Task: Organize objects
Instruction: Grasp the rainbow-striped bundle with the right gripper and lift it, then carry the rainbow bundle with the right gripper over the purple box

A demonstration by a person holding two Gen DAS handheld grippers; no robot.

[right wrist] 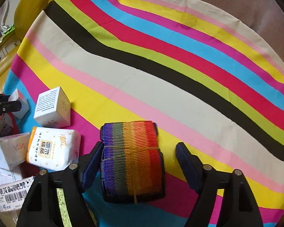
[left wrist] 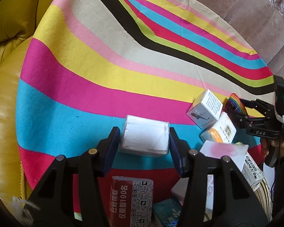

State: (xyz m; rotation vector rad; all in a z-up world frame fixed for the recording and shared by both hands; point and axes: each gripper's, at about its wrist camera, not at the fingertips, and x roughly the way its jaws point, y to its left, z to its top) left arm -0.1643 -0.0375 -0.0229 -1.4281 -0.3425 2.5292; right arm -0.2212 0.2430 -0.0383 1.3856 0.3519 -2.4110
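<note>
My left gripper (left wrist: 144, 141) is shut on a clear plastic box of white cards (left wrist: 144, 137), both pads pressing its sides, over the striped cloth (left wrist: 104, 75). My right gripper (right wrist: 137, 160) is open around a rolled rainbow strap (right wrist: 131, 160) bound with a rubber band; the left finger touches it and the right finger stands apart. The right gripper also shows in the left wrist view (left wrist: 236, 111) next to the rainbow strap (left wrist: 236, 102).
A white cube box (right wrist: 53, 107), a tissue pack (right wrist: 53, 149) and a white carton (right wrist: 7, 149) lie in a cluster left of the strap. A red QR-code card (left wrist: 132, 200) and other packets lie below my left gripper. A yellow leather sofa (left wrist: 5, 94) borders the cloth.
</note>
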